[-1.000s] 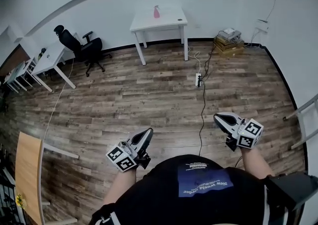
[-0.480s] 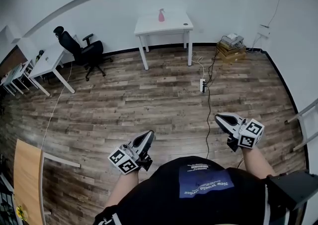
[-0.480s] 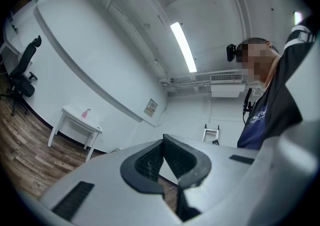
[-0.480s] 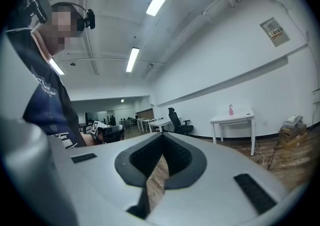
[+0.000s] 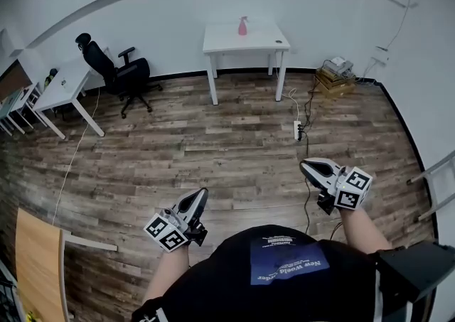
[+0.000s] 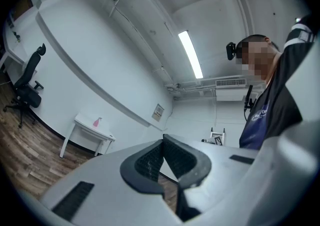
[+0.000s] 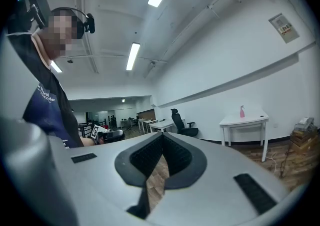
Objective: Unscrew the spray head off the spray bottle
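Note:
A pink spray bottle stands upright on a white table against the far wall; it also shows small in the left gripper view and the right gripper view. My left gripper is held low in front of the person's body, far from the table, jaws shut with nothing between them. My right gripper is at the right, also shut and empty. In both gripper views the jaw tips meet, the left gripper and the right gripper alike.
A black office chair and a white desk stand at the left. A power strip with a cable lies on the wood floor. Boxes sit by the right wall. A wooden tabletop is at the near left.
The view has shifted: the table with the pink bottle now sits further right and slightly nearer. Both grippers stay shut, held in front of the body as the person moves across the floor.

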Demonstrator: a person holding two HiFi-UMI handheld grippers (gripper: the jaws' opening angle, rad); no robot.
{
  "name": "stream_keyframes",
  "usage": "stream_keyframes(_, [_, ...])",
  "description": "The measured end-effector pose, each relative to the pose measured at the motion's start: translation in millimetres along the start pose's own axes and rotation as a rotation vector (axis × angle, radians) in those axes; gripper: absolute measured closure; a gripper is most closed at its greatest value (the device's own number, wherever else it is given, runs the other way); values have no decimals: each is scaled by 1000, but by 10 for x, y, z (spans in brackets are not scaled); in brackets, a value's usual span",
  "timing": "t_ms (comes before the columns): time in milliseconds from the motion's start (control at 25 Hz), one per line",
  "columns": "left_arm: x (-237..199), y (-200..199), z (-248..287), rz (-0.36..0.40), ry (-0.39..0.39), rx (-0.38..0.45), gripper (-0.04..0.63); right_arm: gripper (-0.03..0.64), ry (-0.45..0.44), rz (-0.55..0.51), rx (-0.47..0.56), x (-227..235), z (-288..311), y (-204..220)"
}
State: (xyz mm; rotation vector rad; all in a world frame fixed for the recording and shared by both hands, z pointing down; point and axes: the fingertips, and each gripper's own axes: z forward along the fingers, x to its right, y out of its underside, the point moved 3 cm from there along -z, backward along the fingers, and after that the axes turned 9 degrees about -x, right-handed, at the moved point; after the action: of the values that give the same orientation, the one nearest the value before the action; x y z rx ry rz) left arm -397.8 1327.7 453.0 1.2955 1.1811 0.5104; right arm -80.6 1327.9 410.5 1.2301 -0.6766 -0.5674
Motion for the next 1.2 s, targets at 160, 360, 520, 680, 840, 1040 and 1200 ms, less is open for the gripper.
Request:
stream_keyframes(160, [-308, -61, 10, -18, -3, -6, 595, 620, 0, 12, -27, 145, 303, -19])
stream_keyframes(360, [-595, -150, 256, -18, -17, -14, 595, 620, -3, 37, -18, 543, 493, -81])
stream_keyframes(520, [-758, -165, 618, 0, -44, -24, 595, 620, -32, 47, 2, 1017, 556, -101])
stream_keyframes(680, [-925, -251, 1230, 19, -87, -14, 595, 620, -82, 49, 21, 1721, 613, -255])
stream_keyframes(840, [-1012, -293, 1934, 36, -103, -8, 594, 620, -128, 15, 29, 2394, 575, -495])
stream_keyframes(1040, [-1138, -308, 2779, 23, -89, -5, 595, 620, -135, -3, 19, 3158, 459, -635])
stream_keyframes(1200, [-1322, -216, 3251, 8, -87, -56, 595, 620, -123, 19, 20, 3633, 435, -586])
